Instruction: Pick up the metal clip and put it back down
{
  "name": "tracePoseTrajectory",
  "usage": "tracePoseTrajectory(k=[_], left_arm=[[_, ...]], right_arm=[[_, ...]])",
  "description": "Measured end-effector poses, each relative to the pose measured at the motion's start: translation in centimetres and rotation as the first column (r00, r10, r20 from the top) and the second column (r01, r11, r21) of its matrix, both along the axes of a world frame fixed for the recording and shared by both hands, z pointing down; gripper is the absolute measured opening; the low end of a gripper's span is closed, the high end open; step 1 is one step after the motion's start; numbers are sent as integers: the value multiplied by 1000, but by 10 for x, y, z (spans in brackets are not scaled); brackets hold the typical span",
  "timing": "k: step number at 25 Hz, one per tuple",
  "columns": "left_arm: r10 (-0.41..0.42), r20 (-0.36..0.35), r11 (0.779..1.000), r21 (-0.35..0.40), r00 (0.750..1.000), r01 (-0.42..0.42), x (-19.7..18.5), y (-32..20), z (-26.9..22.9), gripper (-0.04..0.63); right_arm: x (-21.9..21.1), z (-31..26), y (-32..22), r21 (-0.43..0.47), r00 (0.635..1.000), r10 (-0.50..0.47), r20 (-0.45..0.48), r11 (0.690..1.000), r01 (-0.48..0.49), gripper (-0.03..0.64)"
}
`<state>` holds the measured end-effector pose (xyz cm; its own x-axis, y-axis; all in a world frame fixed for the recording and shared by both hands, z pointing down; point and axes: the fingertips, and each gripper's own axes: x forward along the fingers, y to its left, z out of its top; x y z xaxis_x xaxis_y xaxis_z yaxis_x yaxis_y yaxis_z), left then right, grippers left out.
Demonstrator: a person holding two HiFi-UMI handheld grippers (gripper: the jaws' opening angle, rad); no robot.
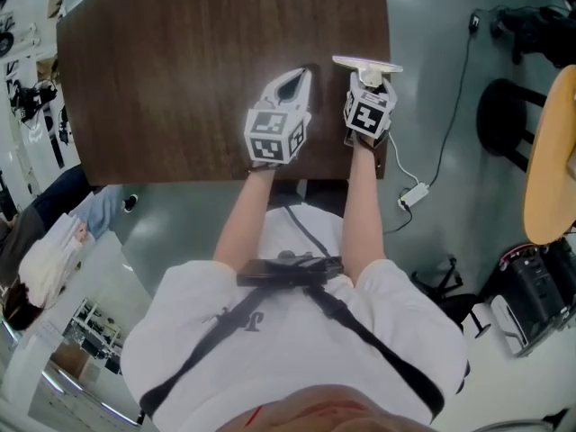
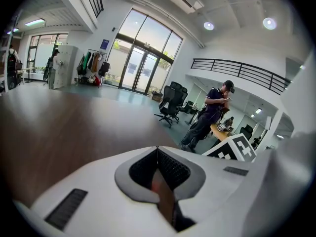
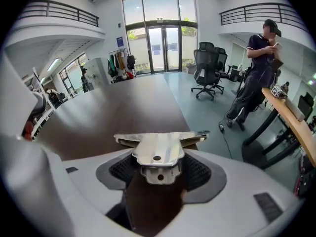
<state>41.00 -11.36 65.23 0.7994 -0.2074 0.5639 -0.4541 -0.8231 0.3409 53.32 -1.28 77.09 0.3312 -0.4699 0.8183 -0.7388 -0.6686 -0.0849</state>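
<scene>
Metal clip (image 3: 158, 154) sits pinched by its handle end between the right gripper's (image 3: 157, 171) fingers (image 3: 200, 174), its wide blade level and pointing to 12 o'clock. It hangs over the bench (image 3: 113, 112) near the 3 o'clock edge; whether it touches cannot be told. To set it down well, the person lowers it straight, keeps the blade level, and parts the fingers only once it rests. At 9 o'clock, the left gripper (image 2: 158, 154) is pressed closed on nothing.
</scene>
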Motion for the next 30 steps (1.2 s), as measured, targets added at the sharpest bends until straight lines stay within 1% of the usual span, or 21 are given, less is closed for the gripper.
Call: tracePoseTrajectory(k=[2,4,10,13,15,17,18,21,25,27,30], left_arm=[[-12,-6,1000,8,1000,12,-8,-2,-6,11],[-20,-18,1000,14,1000,20,-13,-1,-12,11],[-22,-82,998,55,996,26,-35,-2,-46,11],[-29,-112,996,79,993,38,-50,-5,-66,11],[-42,-135,995,81,990,53,-60,-5,-82,11],[-51,-173,993,92,984,67,-68,-6,-104,11],[-47,-194,991,112,980,70,-71,-6,-118,11],[-33,-233,976,203,972,82,-79,-8,-160,11],[-21,-271,941,321,962,111,-97,-8,-208,11],[-13,-294,926,358,956,123,-106,-6,-226,11],[-2,-333,911,388,943,139,-119,-1,-251,11]], right_arm=[[-3,-7,5,13,1000,15,-5,1000,-15,293],[-7,-24,6,46,1000,16,-22,999,-15,293],[-32,-77,-1,129,997,3,-74,992,6,293],[-48,-116,-10,187,994,-6,-108,982,27,293],[-58,-144,-12,228,991,-11,-134,973,42,293],[-64,-173,-13,270,986,-13,-168,961,59,293],[-65,-189,-13,293,982,-11,-187,954,66,293],[-67,-236,-10,365,972,15,-236,928,75,293],[-79,-296,-5,439,952,42,-304,893,100,293],[-88,-320,-1,467,941,52,-334,876,118,293],[-104,-351,2,513,924,65,-376,845,150,293]])
